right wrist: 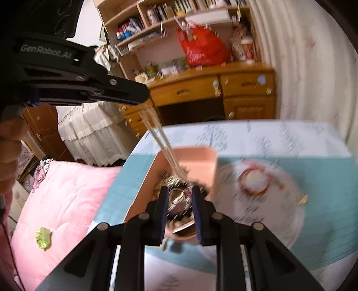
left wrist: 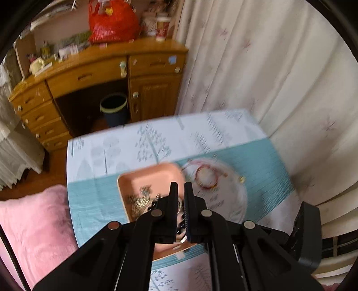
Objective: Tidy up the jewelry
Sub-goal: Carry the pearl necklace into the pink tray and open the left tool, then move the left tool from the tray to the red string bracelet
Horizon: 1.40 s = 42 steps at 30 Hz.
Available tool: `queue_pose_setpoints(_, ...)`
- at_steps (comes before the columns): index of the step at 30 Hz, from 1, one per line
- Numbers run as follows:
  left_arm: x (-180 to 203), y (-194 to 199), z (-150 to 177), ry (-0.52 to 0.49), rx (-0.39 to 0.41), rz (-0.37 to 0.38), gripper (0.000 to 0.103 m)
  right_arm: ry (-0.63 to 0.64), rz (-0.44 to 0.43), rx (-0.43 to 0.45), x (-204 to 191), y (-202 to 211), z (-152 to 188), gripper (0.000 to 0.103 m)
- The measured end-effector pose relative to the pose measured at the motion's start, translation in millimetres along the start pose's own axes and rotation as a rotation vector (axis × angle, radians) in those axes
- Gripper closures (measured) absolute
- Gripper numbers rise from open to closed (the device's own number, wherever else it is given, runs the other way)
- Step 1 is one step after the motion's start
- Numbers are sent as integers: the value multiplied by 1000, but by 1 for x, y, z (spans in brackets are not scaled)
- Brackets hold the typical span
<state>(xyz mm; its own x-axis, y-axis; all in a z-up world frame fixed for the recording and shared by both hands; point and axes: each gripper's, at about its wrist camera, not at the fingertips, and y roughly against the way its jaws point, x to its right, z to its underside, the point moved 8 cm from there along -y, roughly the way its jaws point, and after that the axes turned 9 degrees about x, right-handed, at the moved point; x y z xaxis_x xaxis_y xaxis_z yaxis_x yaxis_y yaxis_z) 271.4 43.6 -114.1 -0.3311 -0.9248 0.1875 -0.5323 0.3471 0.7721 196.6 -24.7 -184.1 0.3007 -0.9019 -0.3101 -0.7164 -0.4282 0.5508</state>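
In the right wrist view my left gripper (right wrist: 142, 98) hangs at the upper left, shut on a pale thin necklace (right wrist: 161, 138). The necklace runs taut down to a clump of jewelry (right wrist: 179, 199) between the fingers of my right gripper (right wrist: 180, 190). Those jaws stand a narrow gap apart and grip the clump, which shows a gold hoop and dark beads. Below lies a pink tray (left wrist: 147, 176) with more tangled jewelry (left wrist: 138, 201). To its right stands a white plate (right wrist: 279, 215) with a red bracelet (right wrist: 254, 182). My left gripper (left wrist: 181, 185) hovers over the tray's right edge.
The table (left wrist: 111, 197) wears a blue and white tree-print cloth. A pink cushion (right wrist: 67, 201) with a green wrapper (right wrist: 43, 237) lies to the left. Behind stand a wooden desk (left wrist: 89, 76), a red bag (left wrist: 111, 20) and a dark bin (left wrist: 114, 109). A curtain (left wrist: 268, 67) hangs at the right.
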Motion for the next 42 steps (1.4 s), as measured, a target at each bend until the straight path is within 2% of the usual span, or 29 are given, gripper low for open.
queue_pose_setpoints(3, -16, -25, 27, 5, -63, -47, 88, -48, -28, -70, -5, -17, 19, 82)
queue_pose_setpoints(5, -23, -36, 41, 16, -99, -61, 60, -56, -11, -106, -7, -25, 29, 82)
queue_pose_setpoints(7, -30, -42, 52, 33, -130, -84, 42, -58, -4, -127, -7, -29, 34, 82)
queue_pose_setpoints(9, -35, -42, 55, 43, -131, -96, 34, -58, -1, -133, -7, -30, 36, 82)
queue_pose_setpoints(11, -40, -40, 55, 51, -125, -108, 20, -55, 10, -127, -6, -29, 35, 80)
queue_pose_setpoints(12, -42, -39, 53, 54, -117, -117, 18, -54, 16, -124, -5, -29, 34, 78)
queue_pose_setpoints(14, -44, -37, 49, 58, -96, -135, 17, -59, 27, -115, -2, -28, 33, 66)
queue_pose_setpoints(17, -39, -36, 44, 55, -74, -120, 13, -78, 44, -109, 6, -26, 33, 58)
queue_pose_setpoints(20, -30, -39, 41, 33, -38, -127, 6, -84, 19, -99, 10, -24, 31, 55)
queue_pose_setpoints(21, -25, -40, 41, 18, -25, -129, 5, -72, 31, -96, 12, -21, 30, 52)
queue_pose_setpoints(23, -12, -43, 38, -17, -1, -131, 3, -27, 82, -66, 20, -14, 26, 36)
queue_pose_setpoints(26, 6, -48, 34, -33, 43, -110, 3, -4, 159, -20, 42, -4, 23, 30)
queue_pose_setpoints(30, 40, -58, 27, 7, 72, -8, 3, -40, 224, -70, 83, -3, 32, 28)
queue_pose_setpoints(32, 53, -67, 23, 40, 71, 10, 3, -24, 274, -80, 102, 0, 37, 28)
queue_pose_setpoints(37, 86, -96, 16, 112, 96, 6, 3, 70, 382, -105, 145, 10, 44, 28)
queue_pose_setpoints(42, 101, -133, 19, 178, 104, -79, 3, 179, 404, -109, 173, 15, 43, 28)
